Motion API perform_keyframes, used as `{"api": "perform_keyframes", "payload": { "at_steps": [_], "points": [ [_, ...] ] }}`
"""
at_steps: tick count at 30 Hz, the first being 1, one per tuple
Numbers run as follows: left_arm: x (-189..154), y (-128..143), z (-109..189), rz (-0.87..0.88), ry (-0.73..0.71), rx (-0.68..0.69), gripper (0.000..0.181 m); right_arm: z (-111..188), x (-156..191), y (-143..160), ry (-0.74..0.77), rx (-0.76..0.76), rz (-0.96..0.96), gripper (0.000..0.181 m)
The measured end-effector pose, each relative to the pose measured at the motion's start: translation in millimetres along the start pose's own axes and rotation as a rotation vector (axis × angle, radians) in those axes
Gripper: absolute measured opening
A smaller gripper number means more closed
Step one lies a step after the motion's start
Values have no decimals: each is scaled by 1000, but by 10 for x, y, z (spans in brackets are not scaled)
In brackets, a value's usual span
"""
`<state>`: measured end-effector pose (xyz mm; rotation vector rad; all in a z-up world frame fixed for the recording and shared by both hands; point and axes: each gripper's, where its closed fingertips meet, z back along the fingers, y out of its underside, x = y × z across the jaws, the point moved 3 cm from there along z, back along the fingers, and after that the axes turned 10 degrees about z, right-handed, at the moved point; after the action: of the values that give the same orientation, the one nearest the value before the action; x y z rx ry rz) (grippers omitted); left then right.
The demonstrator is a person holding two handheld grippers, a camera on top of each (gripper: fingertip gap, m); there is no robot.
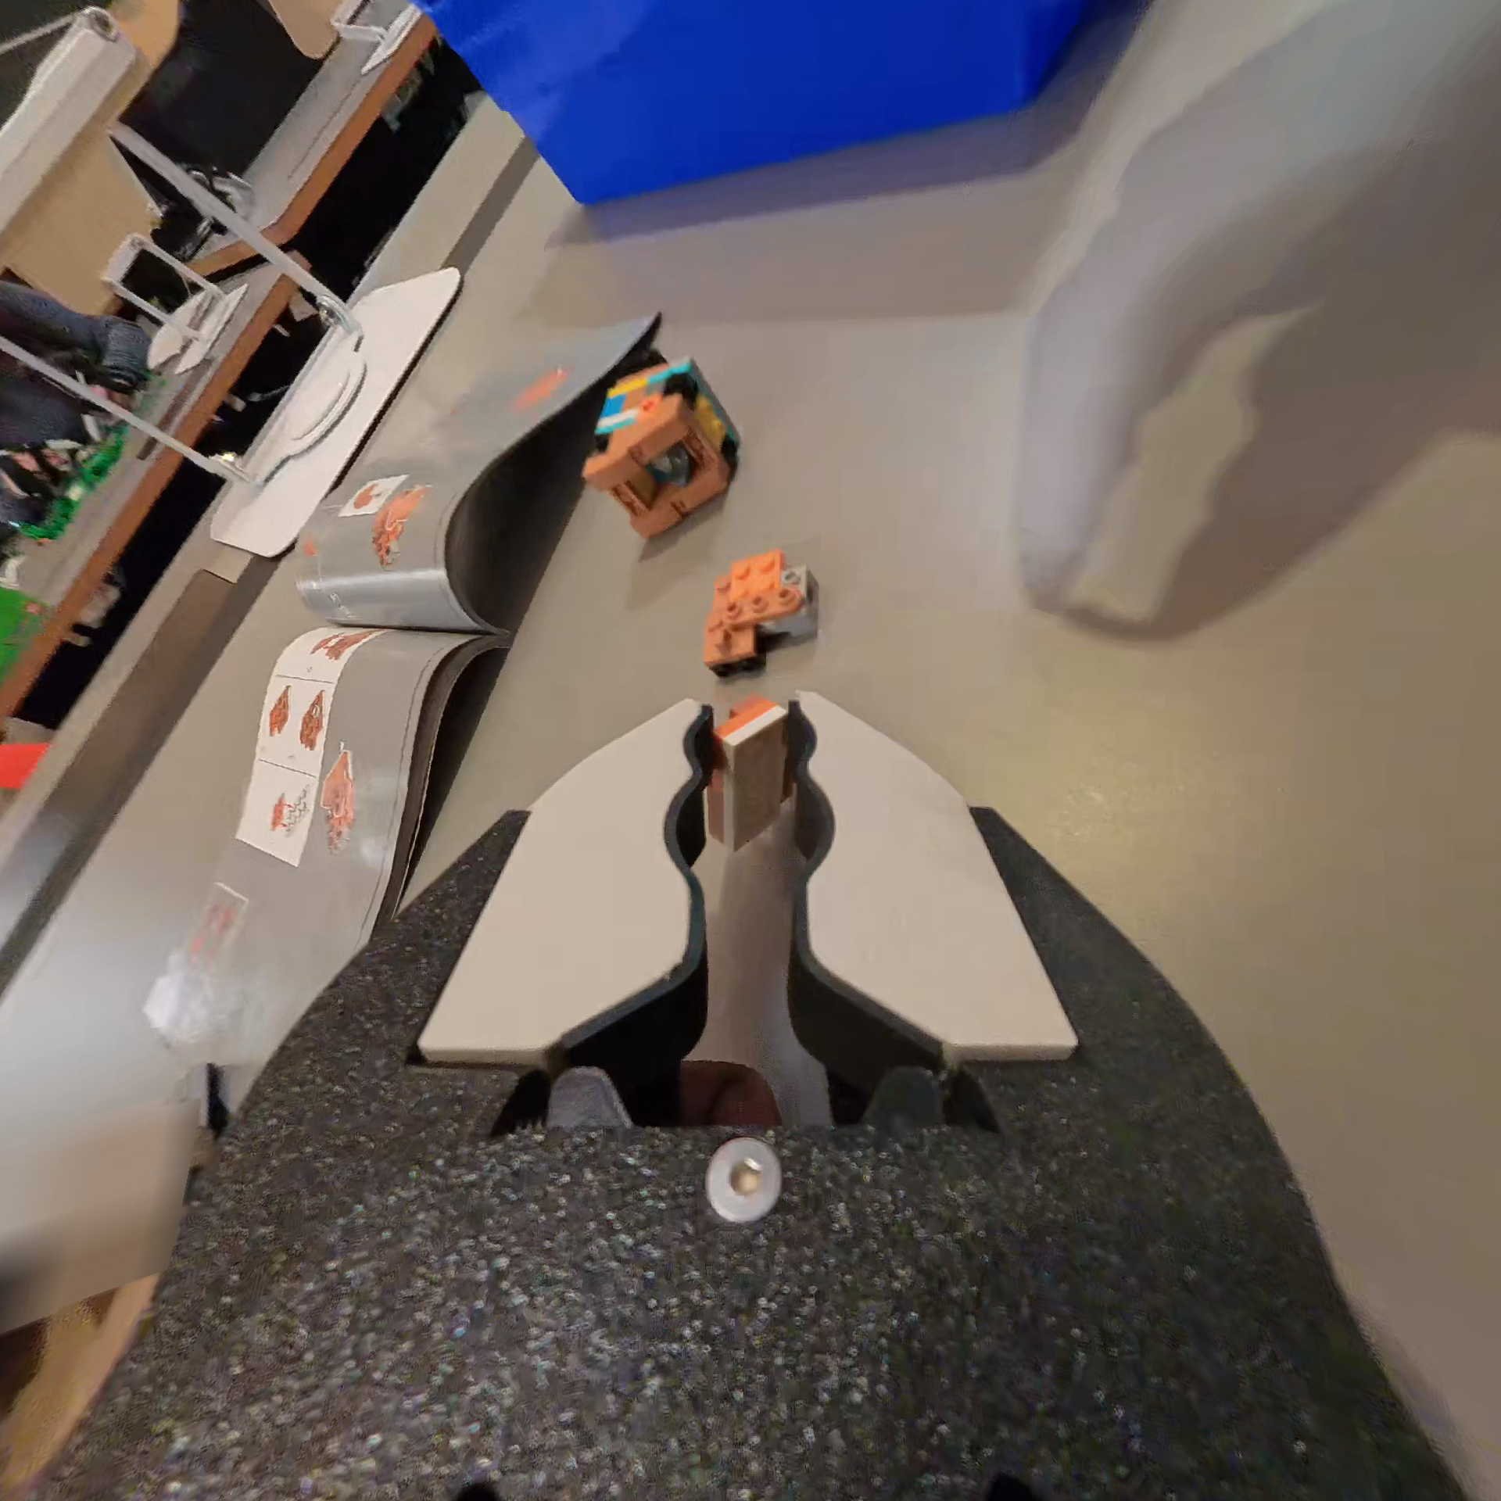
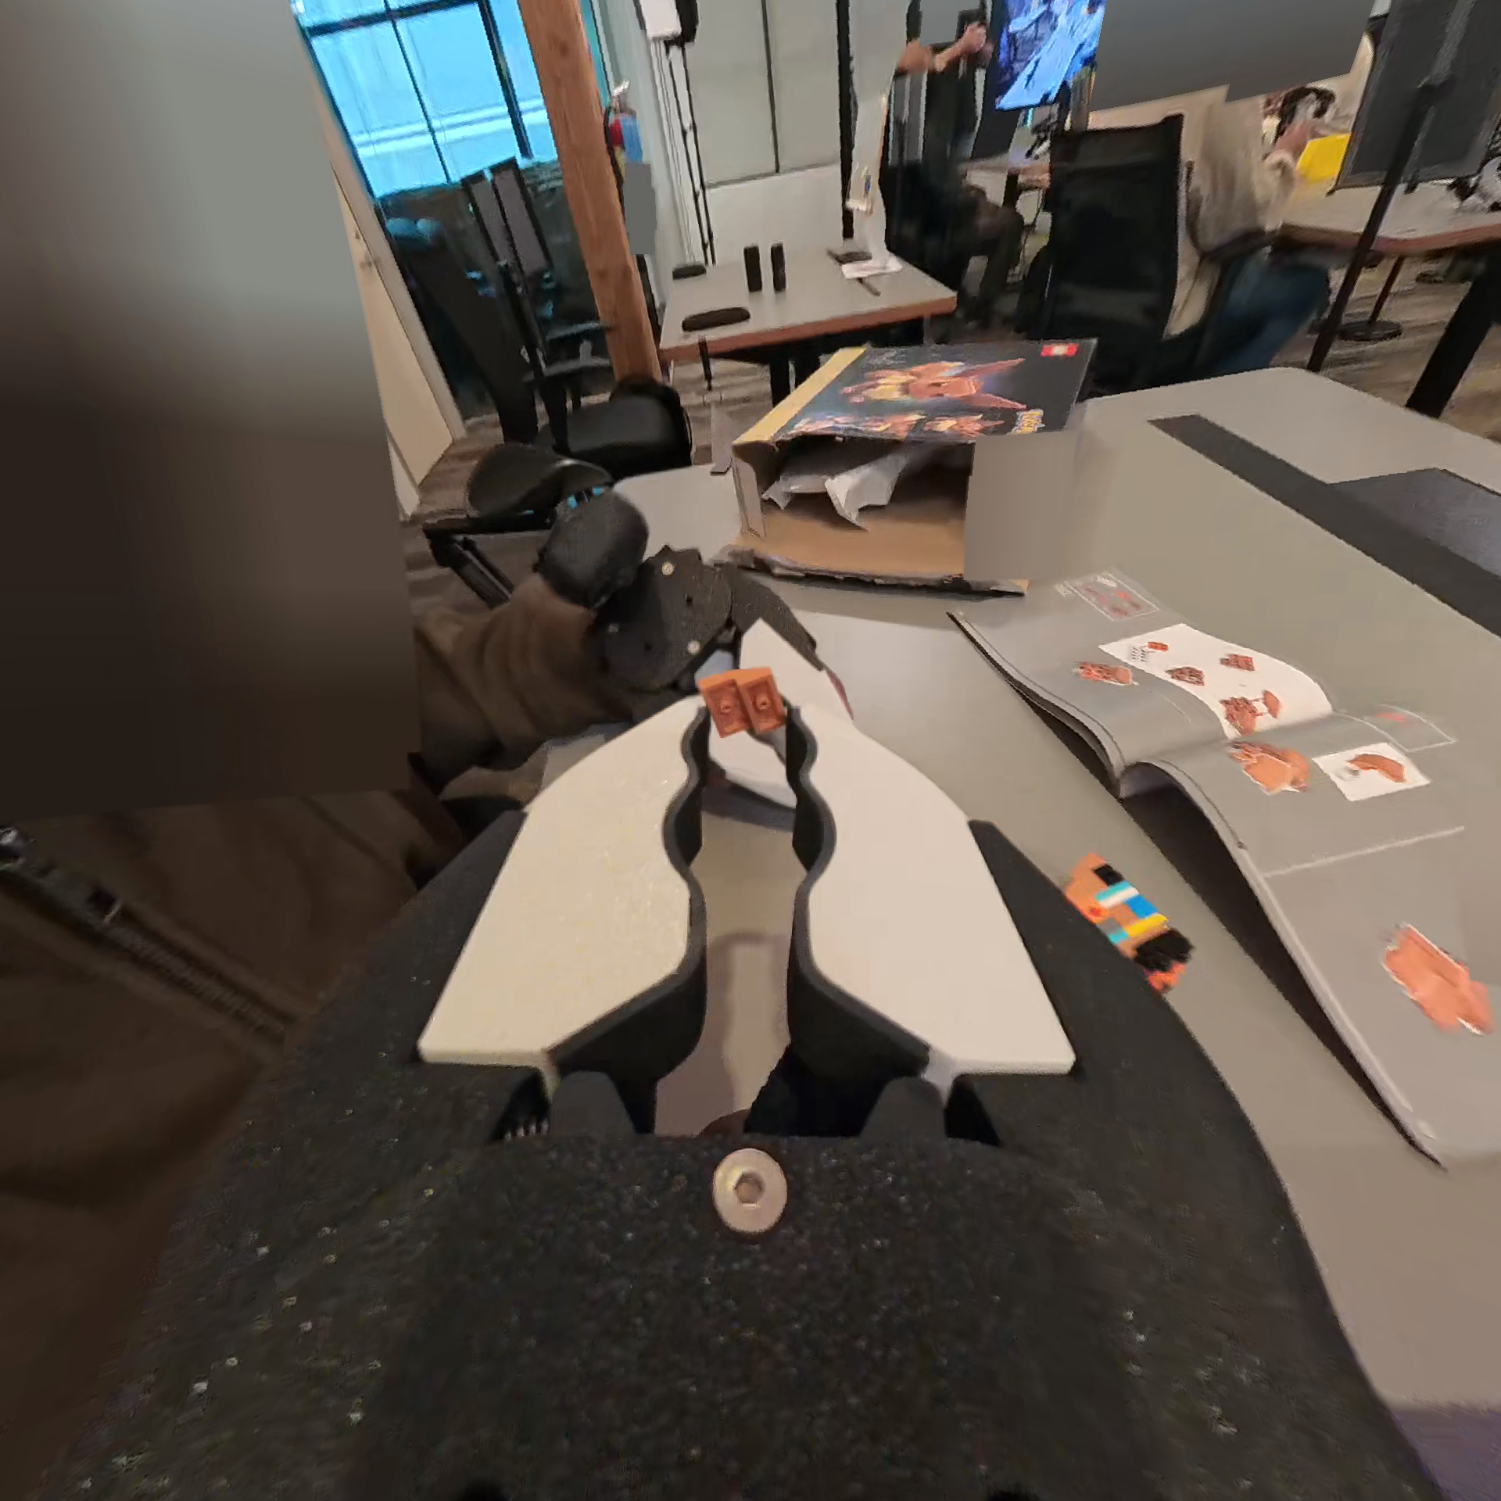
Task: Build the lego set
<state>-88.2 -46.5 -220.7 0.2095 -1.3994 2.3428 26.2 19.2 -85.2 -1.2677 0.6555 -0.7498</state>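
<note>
The left gripper point(image 1: 749, 715) pointed down at the grey worktop point(image 1: 934, 812), jaws closed on a brown-and-white brick point(image 1: 751, 776) held edge-on. Just beyond that brick lay a small orange-and-grey assembly point(image 1: 759, 613), farther off a cube-shaped build point(image 1: 662, 455), with the open instruction booklet point(image 1: 390, 650) to their left. The right gripper point(image 2: 743, 715) was level, jaws pinching a small orange plate point(image 2: 743, 702). Only the right wrist view showed the torn set box point(image 2: 877, 479) beyond the booklet; only the left showed the blue bin point(image 1: 772, 89)
</note>
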Motion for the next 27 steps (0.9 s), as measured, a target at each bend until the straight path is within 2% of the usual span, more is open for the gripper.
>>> {"api": "perform_keyframes", "payload": {
  "at_steps": [3, 6, 12, 14, 17, 22, 27],
  "points": [
    [-93, 4, 7, -66, -29, 22, 17, -132, 27, 111, 3, -41, -63, 17],
    [-188, -1, 58, -48, 7, 23, 19, -200, 8, 207, -8, -75, -136, 17],
    [-333, -15, 225, 47, 114, -8, 43, -282, -8, 372, -71, -126, -244, 17],
    [-324, -108, 292, 82, 116, -70, 44, -305, 19, 393, -125, -159, -288, 17],
    [-314, -393, 402, 97, 131, -241, 44, -331, 86, 383, -272, -249, -420, 17],
    [-390, -810, 553, -106, 205, -469, 43, -362, 215, 397, -561, -337, -658, 17],
    [-459, -969, 576, -329, 266, -521, 43, -408, 359, 443, -707, -320, -716, 17]
  ]
}}
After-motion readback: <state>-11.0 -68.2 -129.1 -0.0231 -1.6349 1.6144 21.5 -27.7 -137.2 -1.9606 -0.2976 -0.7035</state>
